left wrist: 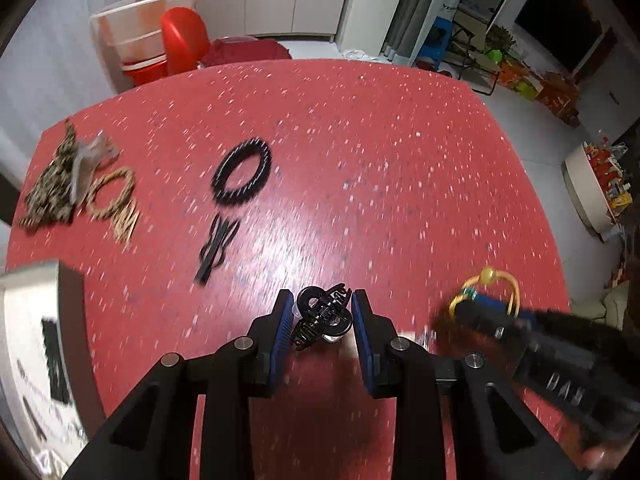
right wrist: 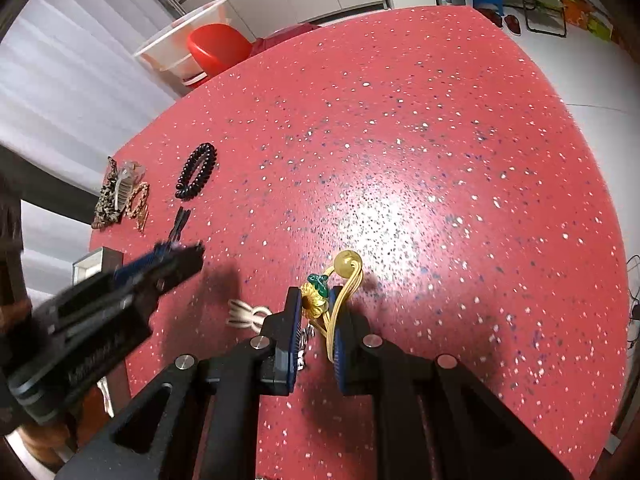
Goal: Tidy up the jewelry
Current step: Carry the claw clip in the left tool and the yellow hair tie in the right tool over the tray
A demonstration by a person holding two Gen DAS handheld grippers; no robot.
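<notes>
Jewelry lay scattered over the red speckled desk (left wrist: 360,140) as we worked with both tools. Our left gripper (left wrist: 322,316) had its blue pads pressed on a small black claw clip (left wrist: 320,314), lifted clear of the desk surface. Our right gripper (right wrist: 318,320) stood narrow, pinched on a yellow elastic hair tie (right wrist: 340,300) that bore a sunflower charm (right wrist: 312,298), a green leaf and an amber bead (right wrist: 347,262); the loop rose above the pads.

Taking the black spiral hair tie (left wrist: 242,172) as our landmark, we saw black hairpins (left wrist: 216,246) just on its near side. A braided tan hair tie (left wrist: 112,196), a clear claw clip (left wrist: 90,164) and a leopard-print scrunchie (left wrist: 52,188) sat together to its left, near the desk's edge. A white box (left wrist: 28,320) stood nearer us than that cluster, at the left border. A white clip (right wrist: 246,314) lay well nearer us than the spiral tie, just beside the right gripper.
</notes>
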